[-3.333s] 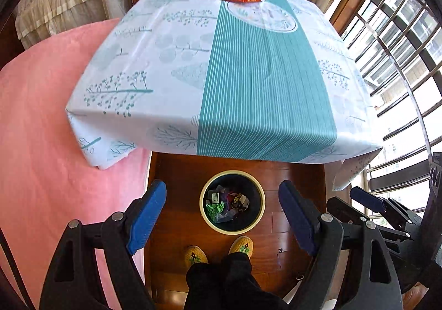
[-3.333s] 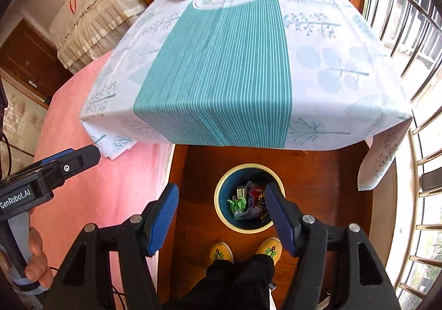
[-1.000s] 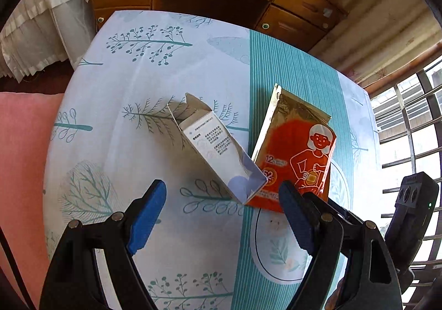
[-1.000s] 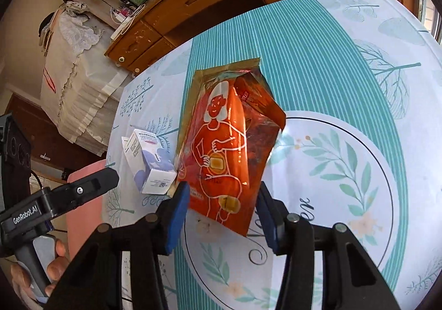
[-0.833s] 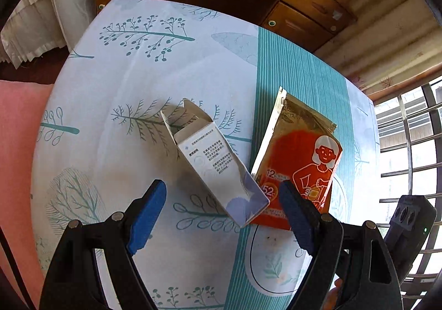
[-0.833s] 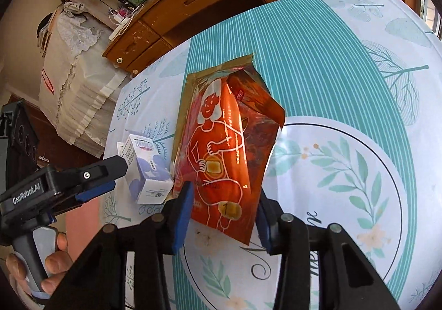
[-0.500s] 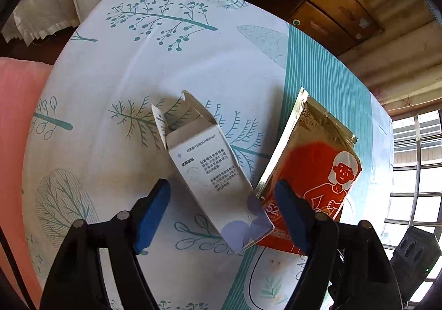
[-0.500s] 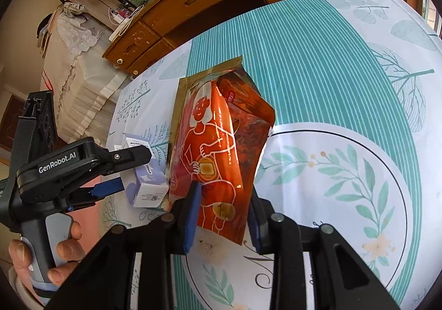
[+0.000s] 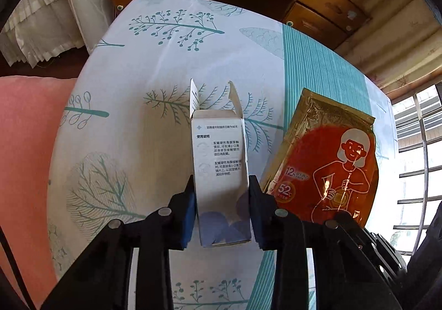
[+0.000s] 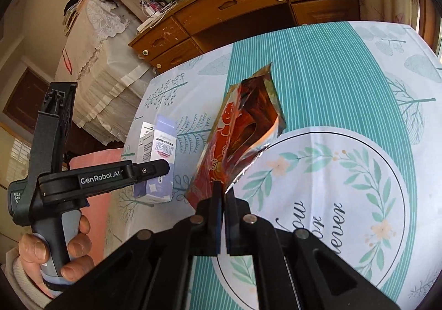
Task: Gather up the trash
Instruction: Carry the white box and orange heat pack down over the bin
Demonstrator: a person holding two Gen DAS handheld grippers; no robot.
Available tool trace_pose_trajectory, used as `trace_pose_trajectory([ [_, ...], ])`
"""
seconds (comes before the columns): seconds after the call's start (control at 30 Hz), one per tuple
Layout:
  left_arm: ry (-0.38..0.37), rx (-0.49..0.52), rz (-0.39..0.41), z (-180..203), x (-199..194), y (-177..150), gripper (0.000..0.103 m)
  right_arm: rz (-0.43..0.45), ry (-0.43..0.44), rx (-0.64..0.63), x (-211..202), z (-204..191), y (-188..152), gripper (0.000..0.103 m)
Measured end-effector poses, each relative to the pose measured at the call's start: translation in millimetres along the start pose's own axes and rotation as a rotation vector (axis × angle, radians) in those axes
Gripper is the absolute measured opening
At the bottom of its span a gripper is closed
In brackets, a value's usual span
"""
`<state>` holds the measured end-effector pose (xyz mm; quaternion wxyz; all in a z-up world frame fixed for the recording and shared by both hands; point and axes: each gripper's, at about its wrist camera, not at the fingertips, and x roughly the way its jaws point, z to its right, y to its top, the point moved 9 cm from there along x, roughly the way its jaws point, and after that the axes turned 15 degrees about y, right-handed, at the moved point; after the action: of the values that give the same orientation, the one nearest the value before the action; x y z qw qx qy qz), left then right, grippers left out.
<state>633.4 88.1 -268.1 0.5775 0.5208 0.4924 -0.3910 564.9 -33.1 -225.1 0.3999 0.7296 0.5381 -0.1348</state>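
Note:
A white and lilac carton [image 9: 219,169] with open top flaps lies on the tablecloth [image 9: 138,116]. My left gripper [image 9: 222,205] is shut on its near end. An orange and gold foil pouch [image 9: 328,160] stands beside it on the right. In the right wrist view my right gripper [image 10: 223,199] is shut on the bottom edge of the pouch [image 10: 243,127], which stands on edge, crumpled. The carton [image 10: 158,155] and the left gripper [image 10: 154,167] show at the left there.
The table [image 10: 345,89] has a white and teal cloth with a round leaf print [image 10: 331,199]. A wooden dresser [image 10: 234,11] stands behind it. A lace-covered piece of furniture [image 10: 96,61] and pink bedding [image 9: 25,158] are to the left. A barred window [image 9: 420,158] is at the right.
Both grippers closed: the left one on the carton's near end, the right one on the pouch's bottom edge. The pouch now stands on edge and is more crumpled.

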Motion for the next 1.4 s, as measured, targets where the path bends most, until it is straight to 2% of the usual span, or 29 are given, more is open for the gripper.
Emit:
trace_pose_trajectory([
  [0.1,0.003,0.017,0.028,-2.8,-17.1,-11.2,0.032,0.009,-0.005,-0.02,-19.1,-10.4,-11.1,0.001],
  [0.3,-0.004,0.045,0.073,-11.4,-65.7,-59.7,0.032,0.021,0.005,-0.058,-71.0,-31.1,-45.4,0.001],
  [0.53,0.012,0.054,0.161,-17.0,-139.7,-139.7,0.032,0.011,0.056,-0.143,-145.3,-65.1,-104.0,0.0],
  [0.77,0.038,0.038,0.229,-11.5,-198.1,-241.9,0.032,-0.014,0.104,-0.227,-222.8,-85.5,-180.7,0.0],
  [1.03,0.051,0.036,0.235,0.5,-234.3,-356.2,0.032,-0.089,0.125,-0.303,-284.9,-91.8,-271.8,0.0],
  [1.27,0.07,0.103,0.215,12.0,-245.2,-421.3,0.032,-0.144,0.128,-0.285,-308.7,-88.2,-331.2,0.001],
  [1.4,0.058,0.141,0.202,15.4,-239.1,-447.6,0.032,-0.177,0.124,-0.279,-304.7,-85.6,-360.3,0.001],
])
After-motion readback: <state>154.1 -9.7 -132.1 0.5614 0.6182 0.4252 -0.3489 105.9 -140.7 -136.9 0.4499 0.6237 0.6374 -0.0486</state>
